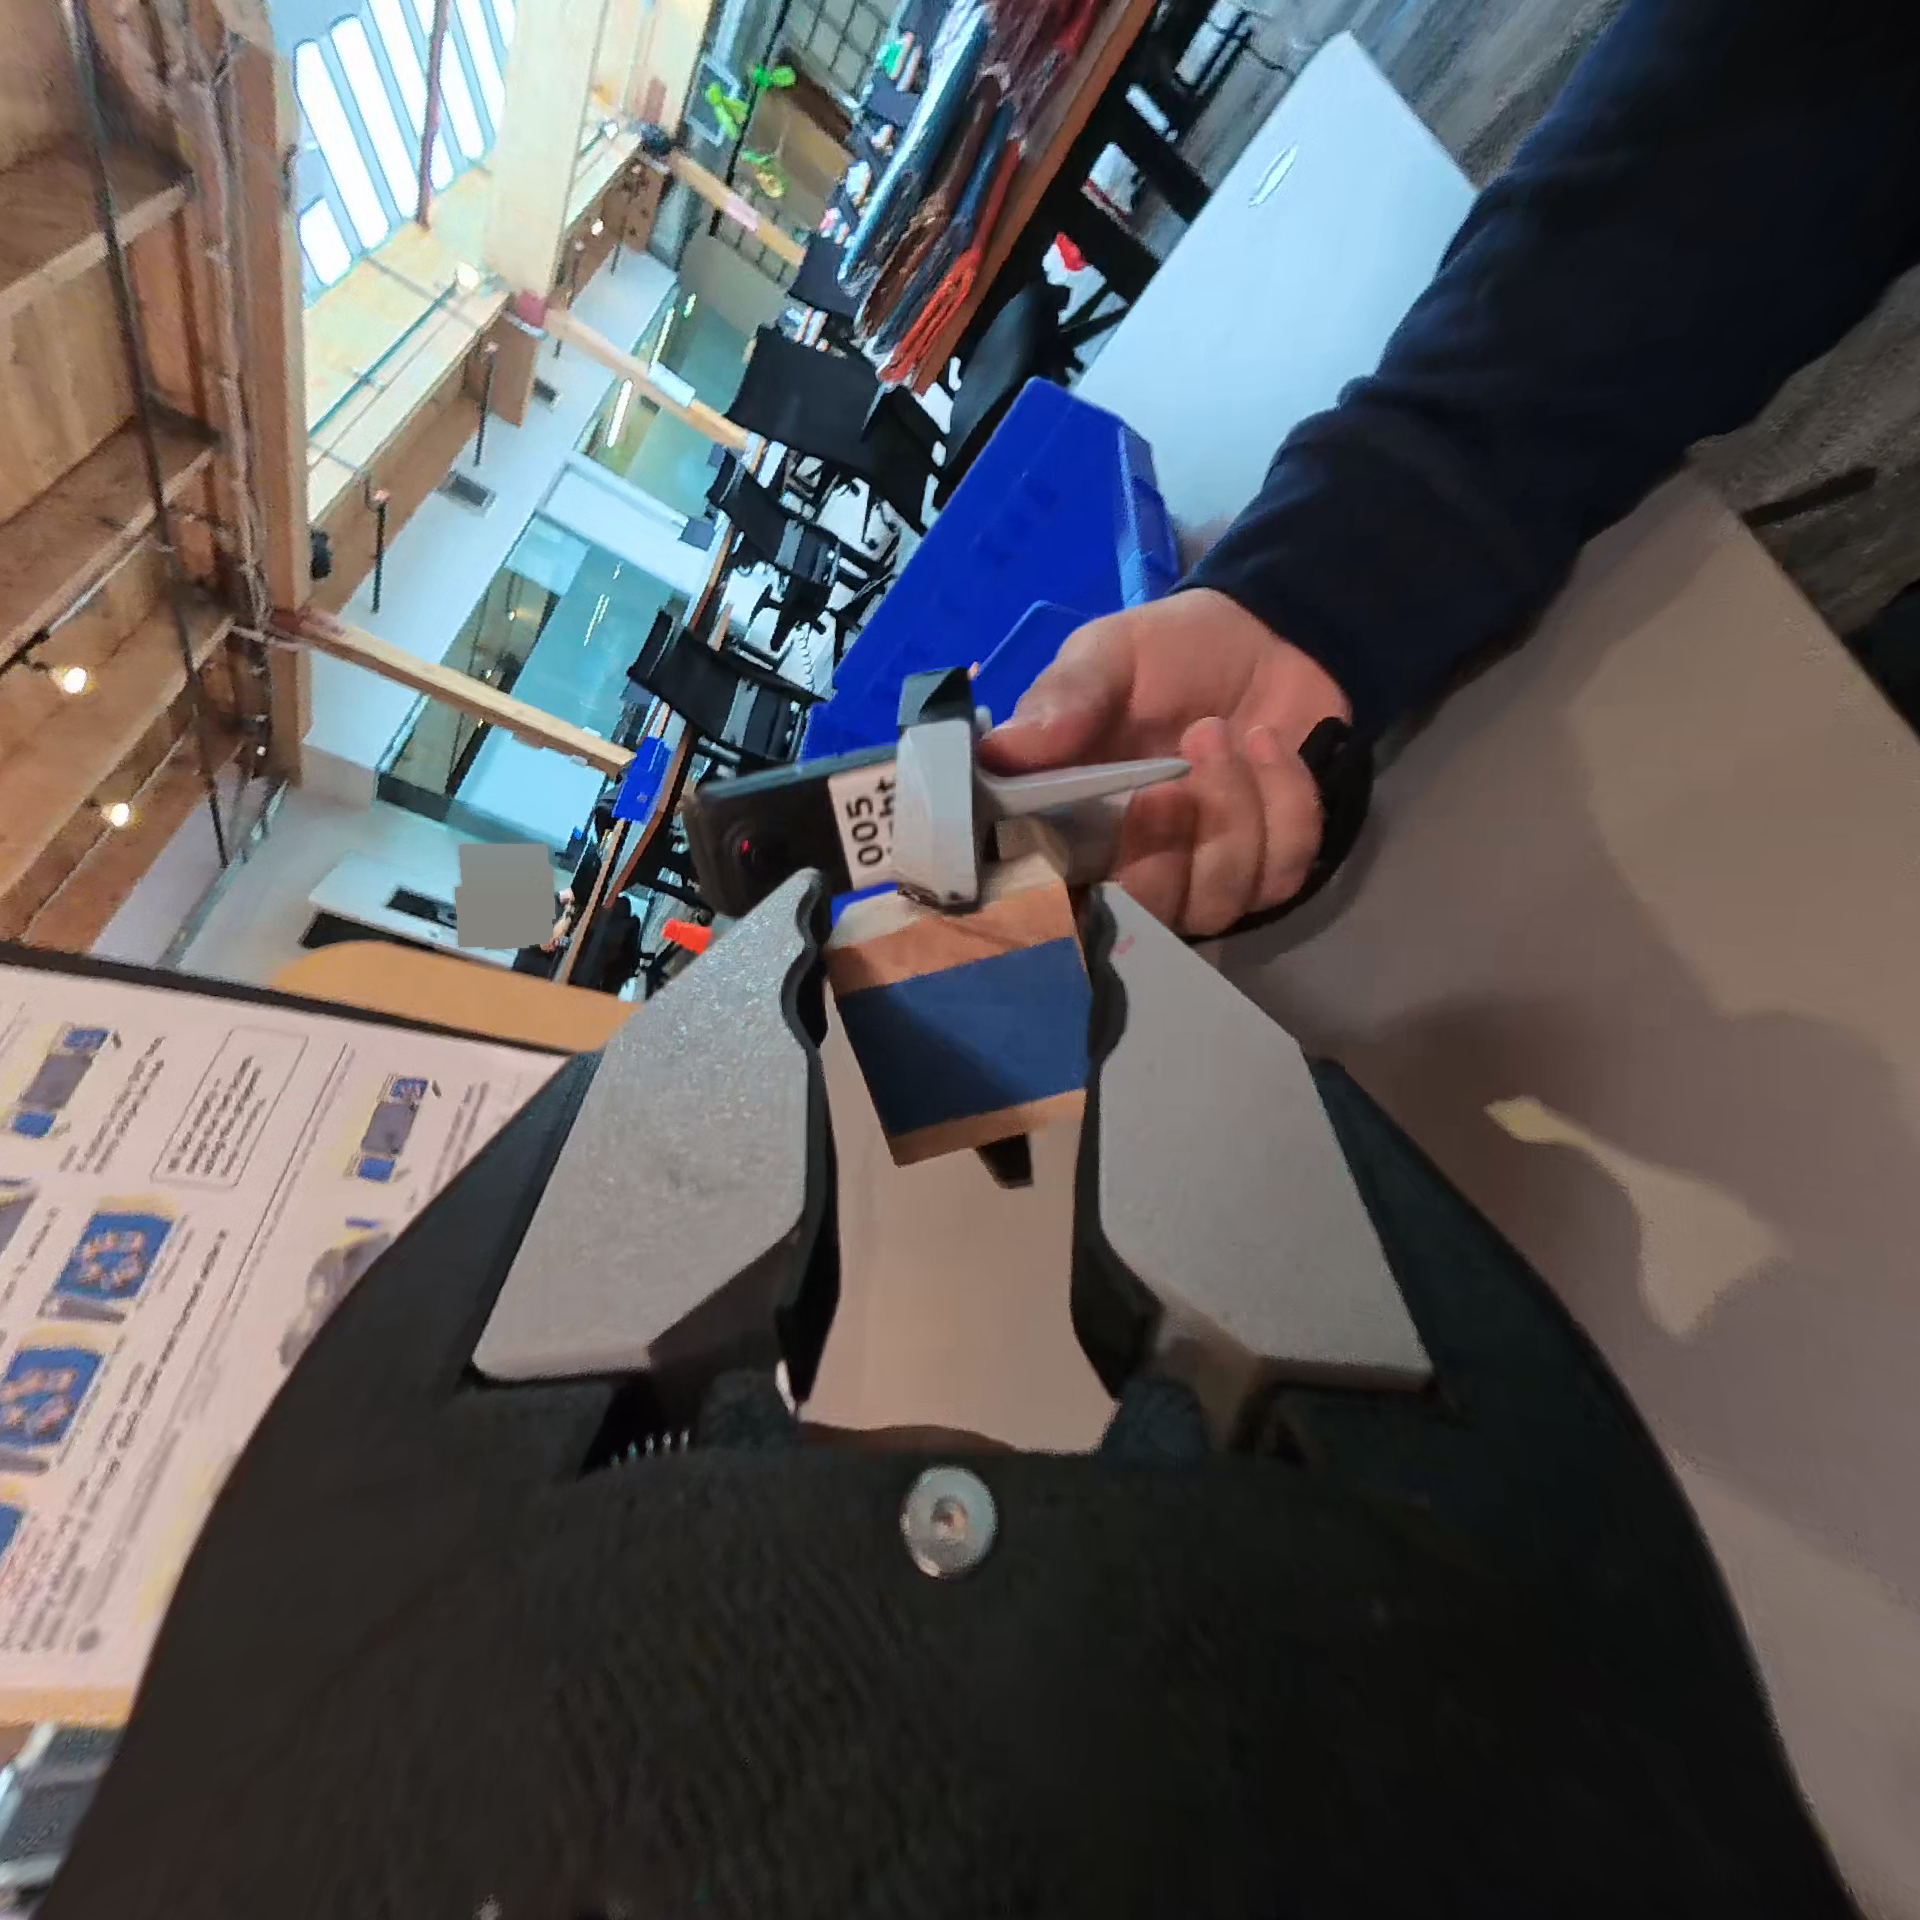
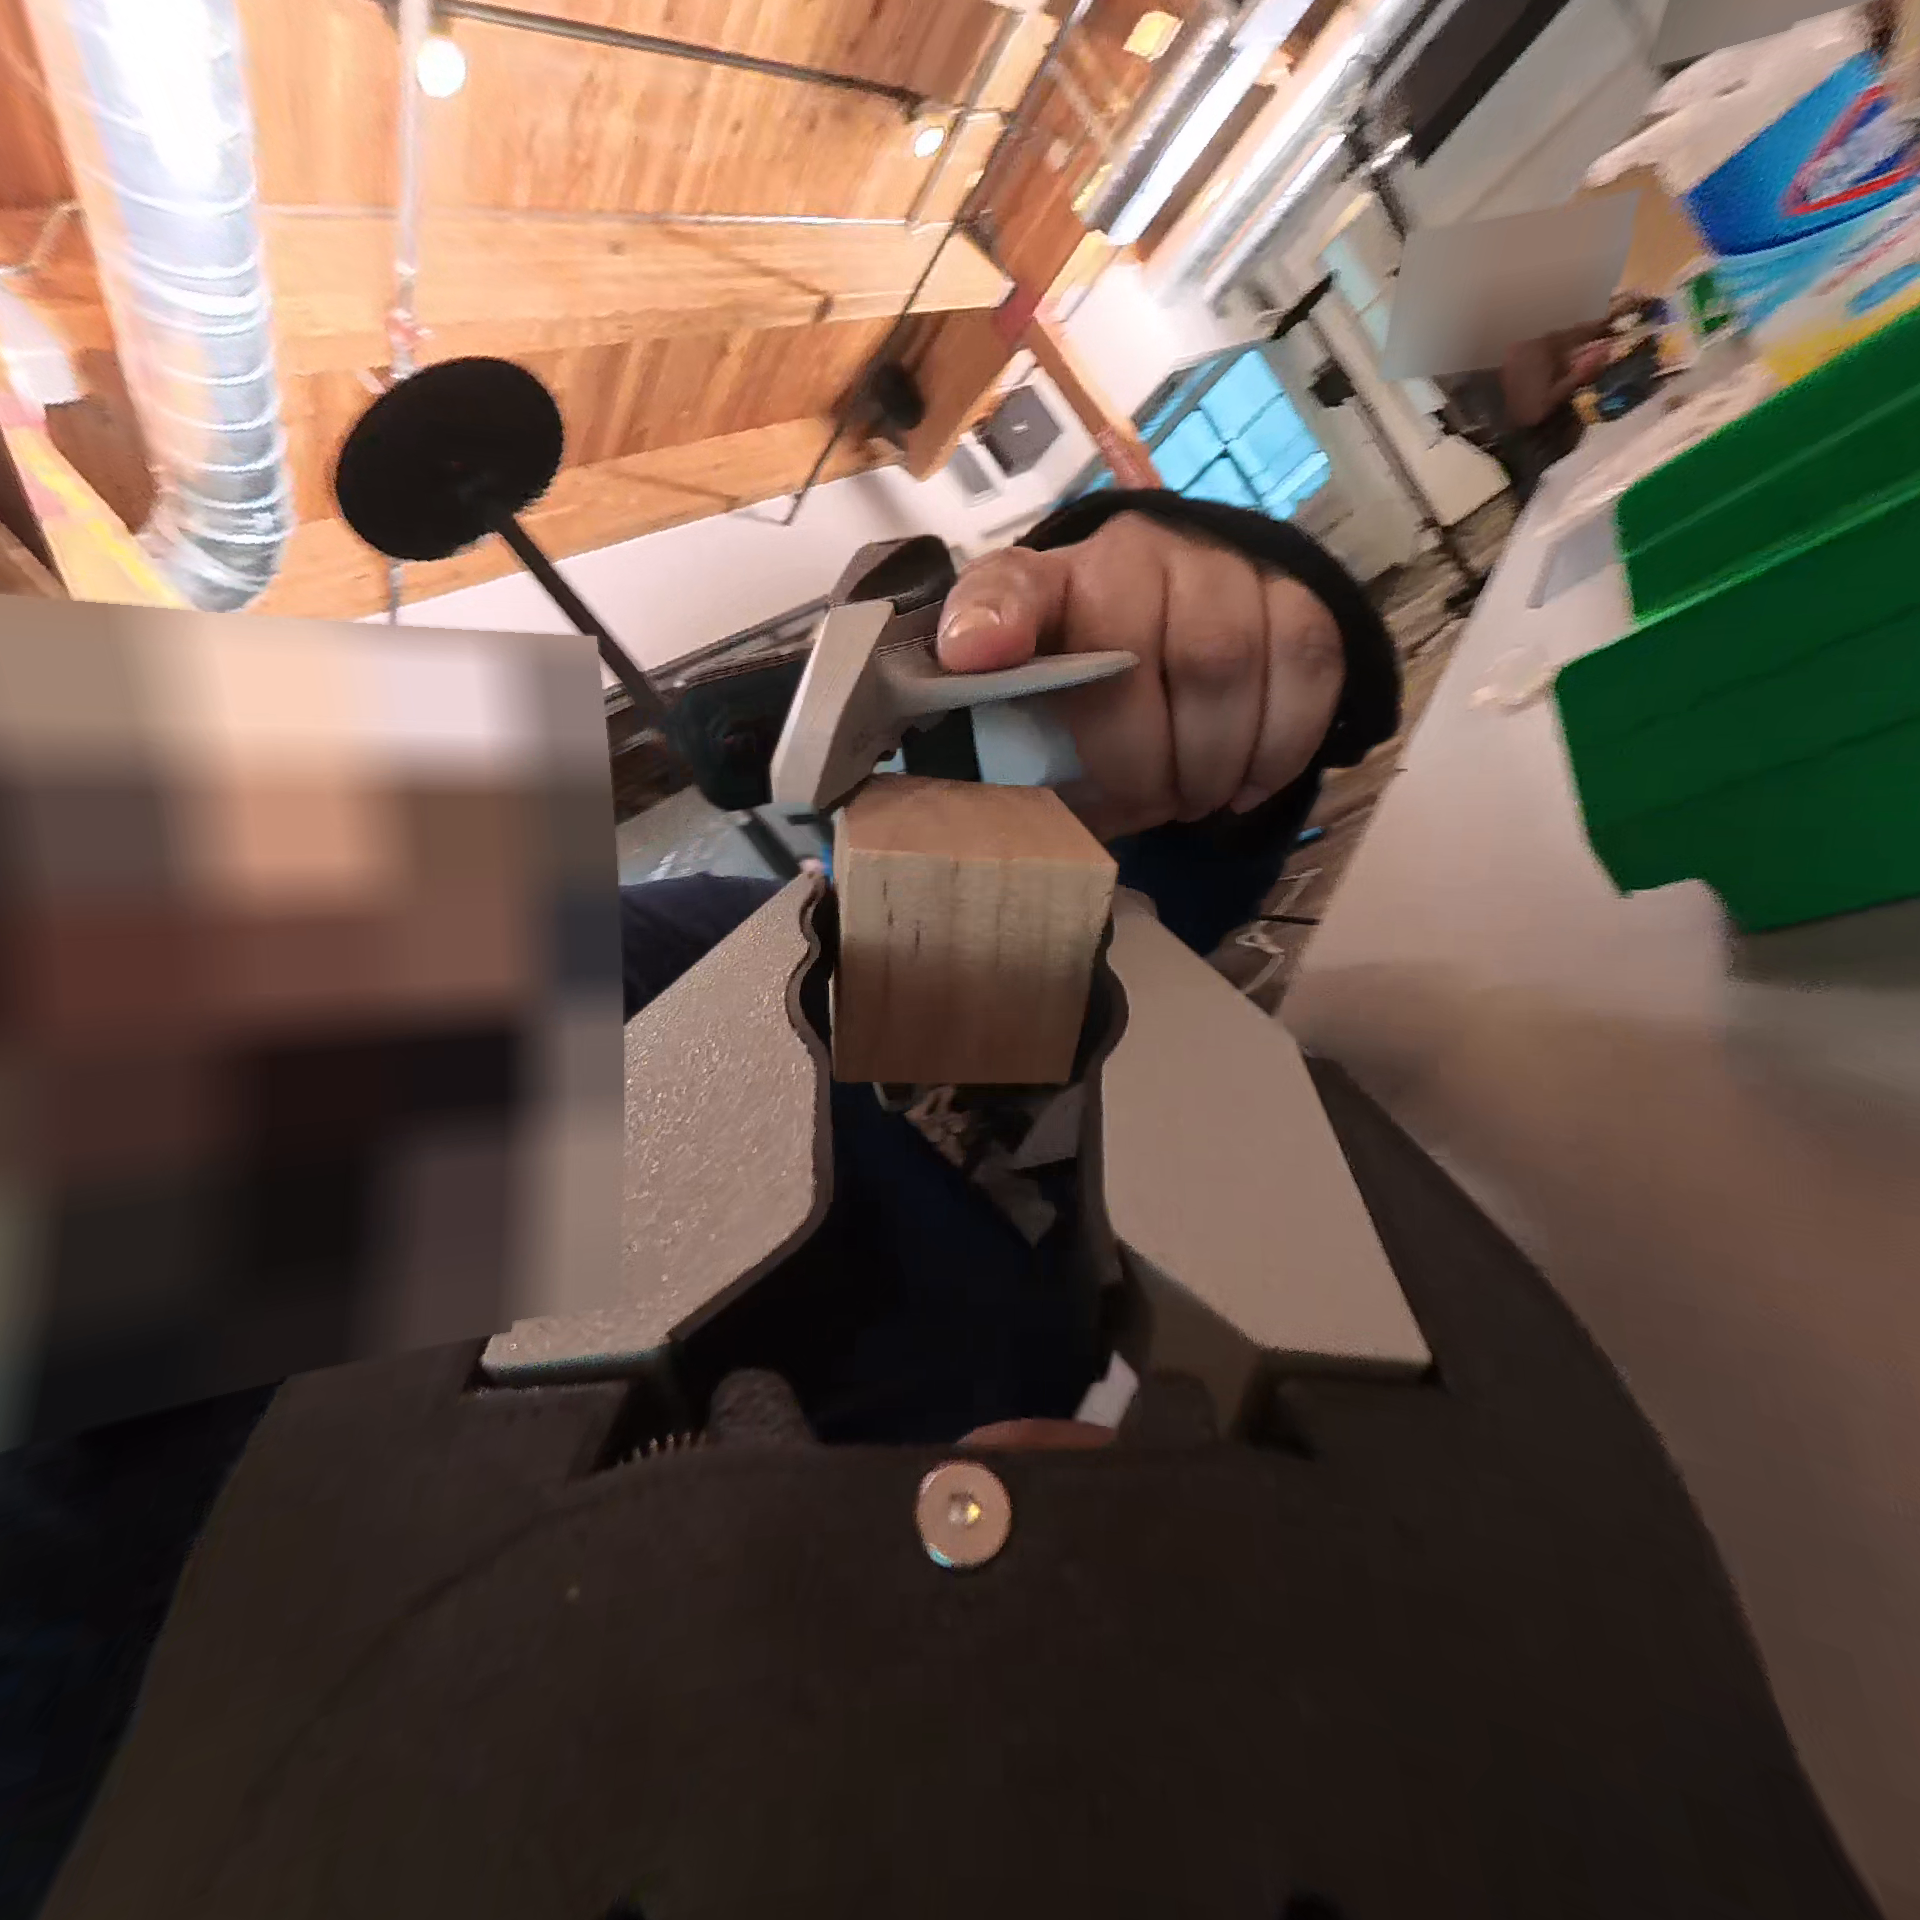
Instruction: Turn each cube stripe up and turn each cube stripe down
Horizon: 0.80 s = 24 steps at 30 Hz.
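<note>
Both grippers pinch one wooden cube [image 1: 961, 1023] aloft: left gripper [image 1: 954, 987] on its blue-striped face, right gripper [image 2: 971, 971] on bare wood, white label [image 1: 871, 831] at 12 o'clock, blurred instruction sheet [image 1: 156, 1226] at 9.

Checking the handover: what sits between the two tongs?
One wooden cube, blue stripe facing the left wrist view, plain face in the right. Left tongs and right tongs both pinch it.

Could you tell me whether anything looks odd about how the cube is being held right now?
Yes: the cube is off the table, clamped by both the left gripper and right gripper at once, tilted, with its blue stripe facing sideways.
</note>
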Available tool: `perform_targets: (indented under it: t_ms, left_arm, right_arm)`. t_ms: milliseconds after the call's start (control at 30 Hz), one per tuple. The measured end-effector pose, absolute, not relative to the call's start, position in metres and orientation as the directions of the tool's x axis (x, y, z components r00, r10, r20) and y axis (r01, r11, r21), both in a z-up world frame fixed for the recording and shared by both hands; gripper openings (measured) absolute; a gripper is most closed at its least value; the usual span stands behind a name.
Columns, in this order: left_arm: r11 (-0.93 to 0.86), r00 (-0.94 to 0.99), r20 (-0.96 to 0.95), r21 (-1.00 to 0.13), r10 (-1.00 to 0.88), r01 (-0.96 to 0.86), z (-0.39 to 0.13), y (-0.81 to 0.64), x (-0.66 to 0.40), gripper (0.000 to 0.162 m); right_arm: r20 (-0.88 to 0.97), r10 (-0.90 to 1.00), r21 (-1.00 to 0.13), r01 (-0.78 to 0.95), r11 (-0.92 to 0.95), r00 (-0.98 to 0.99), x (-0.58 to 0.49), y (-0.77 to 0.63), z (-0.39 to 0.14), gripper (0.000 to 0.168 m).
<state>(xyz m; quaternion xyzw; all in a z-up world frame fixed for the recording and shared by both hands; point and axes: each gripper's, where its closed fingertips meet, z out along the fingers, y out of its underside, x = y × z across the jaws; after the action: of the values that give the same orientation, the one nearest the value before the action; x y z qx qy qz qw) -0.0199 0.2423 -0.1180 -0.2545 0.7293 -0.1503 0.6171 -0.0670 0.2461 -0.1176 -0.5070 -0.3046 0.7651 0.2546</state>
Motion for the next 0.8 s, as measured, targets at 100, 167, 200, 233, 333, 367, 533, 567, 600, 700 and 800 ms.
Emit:
perform_targets:
  t_ms: [100, 167, 200, 233, 333, 367, 533, 567, 600, 700, 800]
  left_arm:
    - [0.770, -0.053, -0.780, -0.601, -0.623, -0.214, -0.125, 0.257, -0.023, 0.044]
    - [0.710, -0.032, -0.720, -0.674, -0.693, -0.202, -0.125, 0.261, -0.028, 0.046]
    - [0.679, -0.006, -0.689, -0.713, -0.725, -0.177, -0.121, 0.264, -0.032, 0.049]
    - [0.645, 0.025, -0.655, -0.750, -0.755, -0.149, -0.116, 0.268, -0.036, 0.049]
    - [0.530, 0.099, -0.532, -0.847, -0.841, -0.049, -0.103, 0.282, -0.050, 0.037]
    - [0.491, 0.098, -0.489, -0.871, -0.867, -0.012, -0.101, 0.285, -0.053, 0.032]
    - [0.288, 0.200, -0.246, -0.931, -0.949, 0.223, -0.072, 0.321, -0.052, 0.000]
    - [0.242, 0.240, -0.182, -0.937, -0.953, 0.251, -0.070, 0.333, -0.049, 0.000]
    - [0.188, 0.287, -0.108, -0.945, -0.952, 0.268, -0.072, 0.348, -0.046, 0.000]
    - [0.052, 0.345, 0.023, -0.977, -0.938, 0.206, -0.101, 0.370, -0.028, 0.000]
    - [0.050, 0.336, -0.046, -0.999, -0.941, 0.002, -0.142, 0.367, -0.009, 0.000]
  right_arm:
    - [-0.623, 0.747, -0.747, -0.108, -0.656, -0.233, -0.067, 0.262, -0.127, 0.045]
    - [-0.611, 0.779, -0.771, -0.119, -0.626, -0.140, -0.066, 0.272, -0.133, 0.044]
    - [-0.599, 0.798, -0.788, -0.125, -0.602, -0.069, -0.065, 0.280, -0.137, 0.045]
    - [-0.584, 0.812, -0.805, -0.131, -0.579, 0.000, -0.063, 0.288, -0.141, 0.045]
    - [-0.474, 0.831, -0.879, -0.110, -0.463, 0.290, -0.051, 0.316, -0.155, 0.045]
    - [-0.423, 0.828, -0.904, -0.101, -0.417, 0.368, -0.045, 0.323, -0.156, 0.045]
    - [-0.104, 0.713, -0.990, -0.007, -0.138, 0.694, -0.013, 0.344, -0.141, 0.045]
    - [-0.047, 0.682, -0.997, 0.004, -0.074, 0.729, -0.005, 0.342, -0.131, 0.045]
    - [0.024, 0.643, -1.000, 0.005, 0.031, 0.766, 0.004, 0.336, -0.113, 0.045]
    - [0.164, 0.373, -0.912, -0.004, 0.410, 0.913, 0.068, 0.290, -0.029, 0.045]
    - [0.092, 0.163, -0.950, 0.037, 0.312, 0.982, 0.152, 0.280, -0.009, 0.045]
